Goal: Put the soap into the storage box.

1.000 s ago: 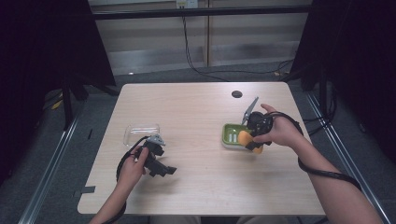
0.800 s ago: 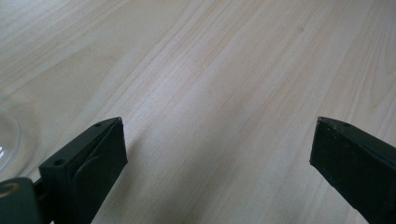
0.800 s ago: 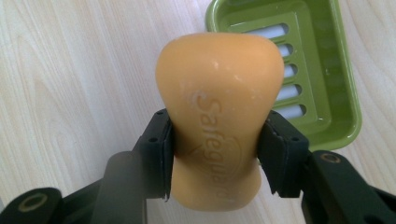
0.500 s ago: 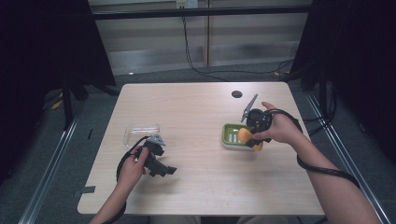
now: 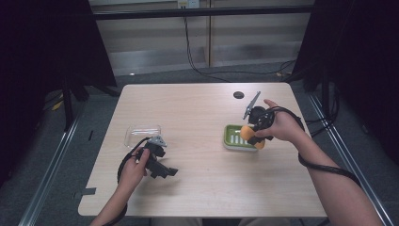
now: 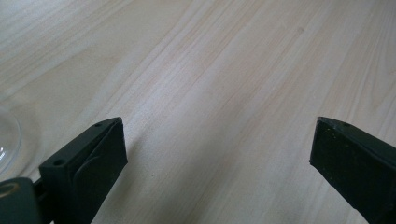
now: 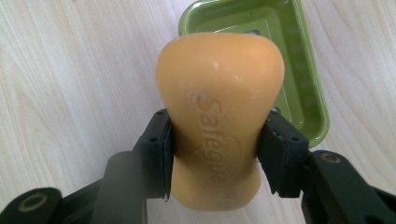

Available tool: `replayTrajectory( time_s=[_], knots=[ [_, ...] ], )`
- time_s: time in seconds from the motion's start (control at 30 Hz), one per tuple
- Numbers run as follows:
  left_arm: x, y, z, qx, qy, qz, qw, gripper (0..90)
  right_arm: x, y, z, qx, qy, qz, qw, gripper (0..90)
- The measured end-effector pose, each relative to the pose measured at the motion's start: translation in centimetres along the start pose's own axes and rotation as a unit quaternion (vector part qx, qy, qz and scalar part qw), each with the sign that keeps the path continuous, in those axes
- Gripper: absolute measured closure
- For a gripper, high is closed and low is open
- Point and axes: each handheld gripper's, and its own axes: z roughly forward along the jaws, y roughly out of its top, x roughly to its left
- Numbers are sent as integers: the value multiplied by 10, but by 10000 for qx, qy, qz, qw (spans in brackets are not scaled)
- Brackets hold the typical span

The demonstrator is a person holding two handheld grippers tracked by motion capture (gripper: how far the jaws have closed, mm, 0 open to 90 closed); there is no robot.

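An orange soap bar [image 7: 217, 116] stamped "Safeguard" is clamped at its waist between the two pads of my right gripper [image 7: 215, 149]. The bar hangs just above the near right edge of a green soap dish [image 7: 299, 60]. From above, that right gripper [image 5: 254, 134] holds the orange soap bar [image 5: 246, 131] over the right part of the green soap dish [image 5: 233, 136]. My left gripper [image 5: 164, 170] rests low on the table at the front left, its jaws wide apart over bare wood. My left gripper [image 6: 217, 154] has nothing between its jaws.
A clear plastic lid or tray [image 5: 141, 134] lies just behind the left hand, and its rim [image 6: 9, 140] curves in at the left. A small dark round hole [image 5: 238, 94] sits near the table's far edge. Black cables trail from both grippers.
The right hand with the soap has shifted slightly toward the dish. The left hand and its gripper have stayed put.
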Motion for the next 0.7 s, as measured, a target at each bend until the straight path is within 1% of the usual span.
replayTrajectory(
  time_s=[0.07,0.23,0.3,0.43,0.47,0.7],
  knots=[
    [0,0,0,1,1,0,10000,35,0,0,0,20,6,3,10000,505],
    [1,0,1,-10,-6,1,10000,35,-4,2,2,-8,-66,7,10000,505],
    [1,-1,1,-19,-15,-24,10000,35,-5,4,1,4,-89,54,9999,505],
    [2,-1,0,38,-2,9,10000,35,-9,6,2,18,-97,29,9999,505],
    [2,-1,1,5,-7,-9,10000,35,-9,6,3,20,-88,80,9999,505],
    [2,-1,0,-24,32,-4,10000,35,-13,10,4,19,-104,19,9999,505]
  ],
)
